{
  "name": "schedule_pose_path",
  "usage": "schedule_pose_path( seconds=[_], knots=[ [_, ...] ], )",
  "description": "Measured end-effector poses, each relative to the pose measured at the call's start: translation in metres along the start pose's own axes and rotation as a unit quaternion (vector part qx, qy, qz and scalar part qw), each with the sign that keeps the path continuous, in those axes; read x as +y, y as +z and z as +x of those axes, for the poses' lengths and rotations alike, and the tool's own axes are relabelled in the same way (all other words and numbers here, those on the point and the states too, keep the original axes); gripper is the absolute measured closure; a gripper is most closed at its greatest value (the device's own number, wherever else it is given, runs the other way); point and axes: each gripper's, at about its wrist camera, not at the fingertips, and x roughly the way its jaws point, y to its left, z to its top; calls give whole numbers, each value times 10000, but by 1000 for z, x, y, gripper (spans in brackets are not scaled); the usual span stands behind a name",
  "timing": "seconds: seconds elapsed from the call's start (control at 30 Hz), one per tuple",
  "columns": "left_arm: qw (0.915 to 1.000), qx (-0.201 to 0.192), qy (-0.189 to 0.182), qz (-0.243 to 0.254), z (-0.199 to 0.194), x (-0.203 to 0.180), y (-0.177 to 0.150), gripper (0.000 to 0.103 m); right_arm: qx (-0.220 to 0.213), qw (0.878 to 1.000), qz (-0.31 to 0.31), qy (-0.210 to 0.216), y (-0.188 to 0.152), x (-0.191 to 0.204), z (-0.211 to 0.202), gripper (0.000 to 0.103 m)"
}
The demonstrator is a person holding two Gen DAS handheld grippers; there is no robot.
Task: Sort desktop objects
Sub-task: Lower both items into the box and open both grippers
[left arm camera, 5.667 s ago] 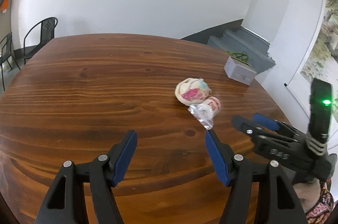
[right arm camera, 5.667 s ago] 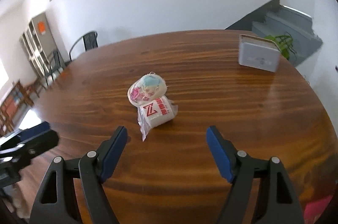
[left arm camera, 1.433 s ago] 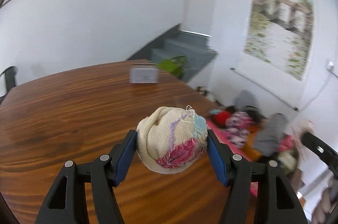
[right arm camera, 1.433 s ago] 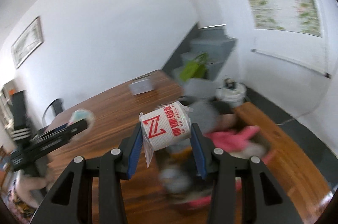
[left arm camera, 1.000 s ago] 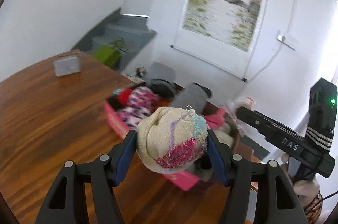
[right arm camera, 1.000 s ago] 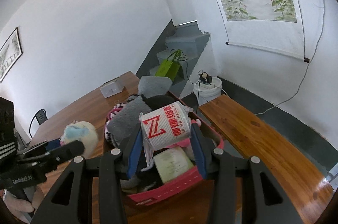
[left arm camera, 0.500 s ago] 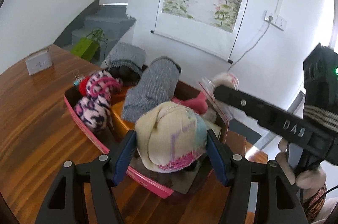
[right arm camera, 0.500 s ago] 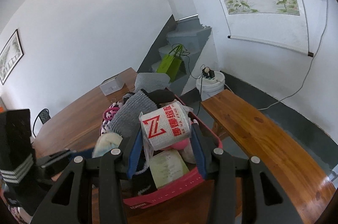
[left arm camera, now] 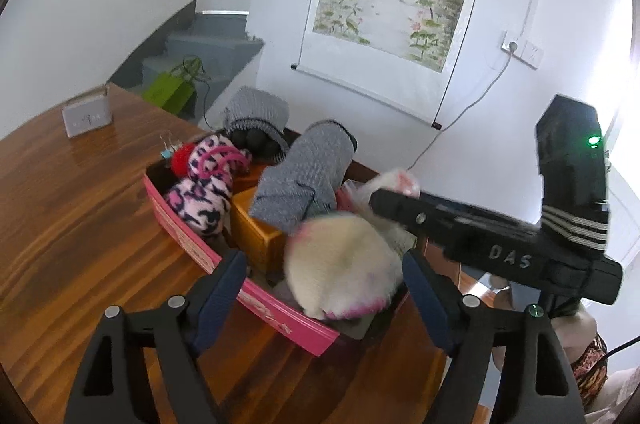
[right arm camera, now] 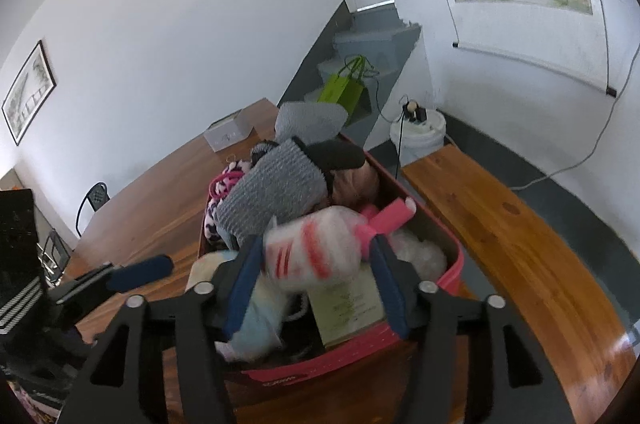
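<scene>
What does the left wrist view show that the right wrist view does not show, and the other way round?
Only the left wrist view shows the white wall socket, the green light on the right gripper's body, and the orange-brown wooden box.

Only the right wrist view shows the white plastic bucket, the orange wooden bench, the framed picture, and the pale green card.

Both show the pink storage box, the grey knitted roll, the green paper bag and the wooden table.
</scene>
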Motion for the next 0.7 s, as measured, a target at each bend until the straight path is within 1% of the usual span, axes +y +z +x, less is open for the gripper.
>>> schedule_pose_path(
  seconds=[0.13,0.2,0.27,0.3,0.33,0.4,0.43,0.57,0.67,0.7],
  knots=[
    [10000,-27,-3,36,-4,0,-1,21,-45,10000,48,-34,-2,-2,-6,39],
    [9999,-50,73,62,-5,0,-3,21,-81,9999,54,-73,-2,-3,-12,34],
    [9997,-98,215,76,-7,-1,-4,21,-111,9998,84,-122,-3,-5,-18,24],
    [9995,-121,272,68,-8,-1,-5,21,-122,9998,100,-143,-3,-7,-21,23],
    [9993,-140,355,29,-10,0,-5,19,-131,9997,115,-165,-3,-8,-24,22],
    [9984,-176,538,-61,-12,3,-7,3,-136,9996,94,-217,-3,-9,-28,22],
    [9976,-202,654,-129,-14,5,-8,1,-153,9996,82,-236,-4,-9,-31,21],
    [9925,-312,1111,-411,-21,15,-11,1,-220,9993,43,-296,-6,-9,-40,20],
    [9856,-356,1558,-554,-25,19,-14,1,-232,9992,-115,-304,-10,-4,-48,20],
    [9837,-393,1655,-581,-28,20,-16,1,-228,9990,-203,-320,-12,-1,-50,20]
  ],
)
